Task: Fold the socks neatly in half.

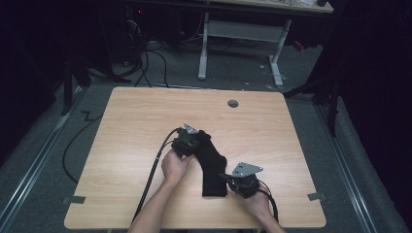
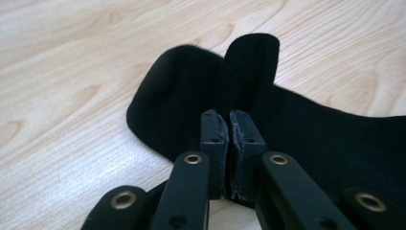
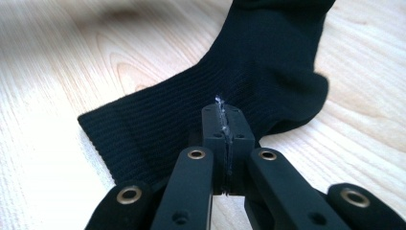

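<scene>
Light wood counter [image 1: 131, 121], round grommet hole [image 1: 233, 103] near far edge. White desk frame [image 1: 243, 34] behind, cables [image 1: 150, 63] on floor.

Black sock [image 1: 212, 165] with fine lengthwise ribbing, lying on a pale wood-grain table [image 1: 126, 145] marked by darker tan streaks and knots. Left gripper [image 2: 229, 125] and right gripper [image 3: 223, 120], both matt black with brass-coloured rivets, each topped in the high view by a grey plate and trailing a black cable.

light: table lit from above, surroundings dark | focus: gripper views sharp, corners soft
</scene>
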A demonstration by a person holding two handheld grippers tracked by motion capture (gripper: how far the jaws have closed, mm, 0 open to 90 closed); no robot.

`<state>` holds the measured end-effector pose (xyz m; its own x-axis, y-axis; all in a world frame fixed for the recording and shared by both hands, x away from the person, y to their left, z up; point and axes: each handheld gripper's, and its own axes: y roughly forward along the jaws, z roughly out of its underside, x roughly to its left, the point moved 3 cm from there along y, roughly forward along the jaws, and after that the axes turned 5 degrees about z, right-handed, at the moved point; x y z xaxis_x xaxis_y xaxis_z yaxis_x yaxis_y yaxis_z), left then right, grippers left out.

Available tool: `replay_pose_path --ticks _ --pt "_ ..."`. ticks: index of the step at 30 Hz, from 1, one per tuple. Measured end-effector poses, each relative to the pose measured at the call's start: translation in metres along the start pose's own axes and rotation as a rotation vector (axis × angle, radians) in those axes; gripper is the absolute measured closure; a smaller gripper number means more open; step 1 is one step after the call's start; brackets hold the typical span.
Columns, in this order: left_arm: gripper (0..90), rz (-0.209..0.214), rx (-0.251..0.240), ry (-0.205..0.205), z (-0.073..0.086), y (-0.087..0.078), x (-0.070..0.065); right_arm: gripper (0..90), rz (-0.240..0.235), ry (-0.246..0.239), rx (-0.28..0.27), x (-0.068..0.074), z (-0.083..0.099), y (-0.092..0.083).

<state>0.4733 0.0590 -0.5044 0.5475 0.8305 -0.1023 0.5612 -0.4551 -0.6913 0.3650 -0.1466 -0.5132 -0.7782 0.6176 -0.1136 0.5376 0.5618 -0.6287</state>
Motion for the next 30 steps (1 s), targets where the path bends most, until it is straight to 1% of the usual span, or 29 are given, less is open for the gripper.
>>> replay_pose_path --ticks 1,4,5,9,12,15,18,21,22,24,25,26,29,30 --pt "84.5 -0.01 -0.001 -0.005 0.001 0.001 0.001 89.9 -0.002 -0.001 0.009 0.001 0.0 0.002" --pt "82.8 -0.019 0.0 -0.017 0.002 -0.002 0.006 89.9 -0.009 -0.013 0.033 0.002 0.003 0.006" --pt "82.9 -0.025 -0.003 -0.018 0.002 -0.003 0.008 89.9 -0.012 -0.008 0.041 0.002 0.004 0.007" --pt "84.7 -0.041 -0.013 -0.016 0.001 -0.007 0.012 89.9 -0.019 0.002 0.039 0.002 0.005 0.007" --pt "85.3 -0.045 -0.011 -0.01 0.001 -0.007 0.011 90.0 -0.033 -0.012 0.045 0.004 0.005 0.005" --pt "85.5 -0.048 0.005 0.005 0.002 -0.005 0.009 90.0 -0.045 -0.024 0.051 0.007 0.007 0.002" --pt "85.4 -0.047 0.009 0.006 0.003 -0.003 0.008 89.9 -0.057 -0.028 0.055 0.009 0.008 0.0" --pt "84.0 -0.051 0.0 0.002 0.002 -0.002 0.007 89.0 -0.067 -0.026 0.062 0.008 0.01 -0.003" --pt "82.9 -0.054 -0.003 0.001 0.002 -0.001 0.007 87.4 -0.071 -0.02 0.059 0.008 0.011 -0.003" --pt "79.4 -0.055 -0.008 0.001 0.002 -0.001 0.008 79.6 -0.069 -0.007 0.054 0.006 0.011 -0.004" --pt "76.1 -0.053 -0.01 0.002 0.002 0.0 0.008 76.4 -0.061 0.0 0.043 0.004 0.011 -0.005" --pt "71.7 -0.055 -0.009 0.005 0.002 0.0 0.008 73.9 -0.044 0.017 0.036 0.003 0.01 -0.006" --pt "59.7 -0.072 -0.013 0.012 0.003 -0.002 0.008 72.5 -0.019 0.051 0.001 -0.003 0.007 -0.009" --pt "57.9 -0.076 -0.018 0.02 0.003 -0.004 0.008 72.9 -0.006 0.054 -0.011 -0.004 0.006 -0.01"
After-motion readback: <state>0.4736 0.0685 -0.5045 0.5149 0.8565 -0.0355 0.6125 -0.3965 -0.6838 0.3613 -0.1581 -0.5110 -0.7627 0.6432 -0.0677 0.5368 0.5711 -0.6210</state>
